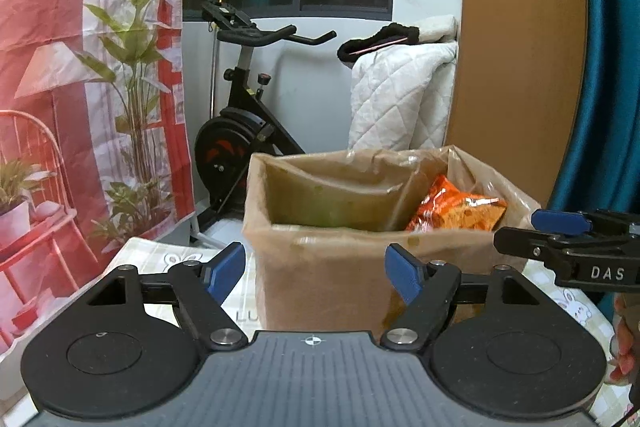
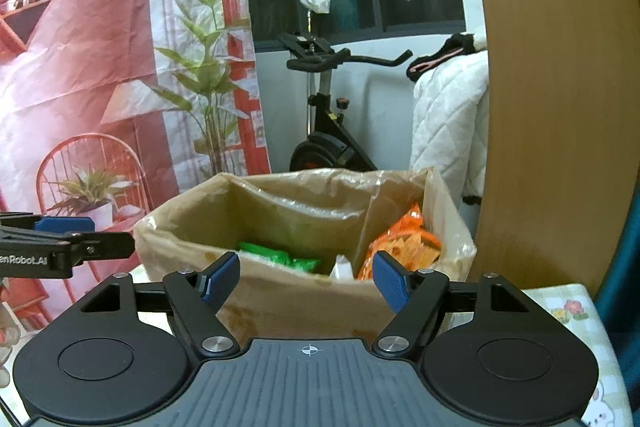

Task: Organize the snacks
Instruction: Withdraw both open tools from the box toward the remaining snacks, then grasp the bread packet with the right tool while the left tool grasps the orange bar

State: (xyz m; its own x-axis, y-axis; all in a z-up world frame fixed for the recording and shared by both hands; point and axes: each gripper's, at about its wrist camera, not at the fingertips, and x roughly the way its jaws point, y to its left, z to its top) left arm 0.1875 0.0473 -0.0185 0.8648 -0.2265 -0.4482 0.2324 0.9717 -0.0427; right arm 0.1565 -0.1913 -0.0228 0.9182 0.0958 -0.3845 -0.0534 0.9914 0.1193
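Here both tools stand before the plastic-lined brown cardboard box (image 2: 304,291), jaws apart with nothing between them: the left gripper (image 1: 316,273) and the right gripper (image 2: 306,281). Inside, a crinkly orange snack bag (image 2: 404,247) leans at about two o'clock, a green snack packet (image 2: 276,257) lies at nine o'clock, a small white packet (image 2: 342,267) between them. Seemingly a packet has gone in; next, fetch another snack from the pale checked tablecloth (image 2: 568,311).
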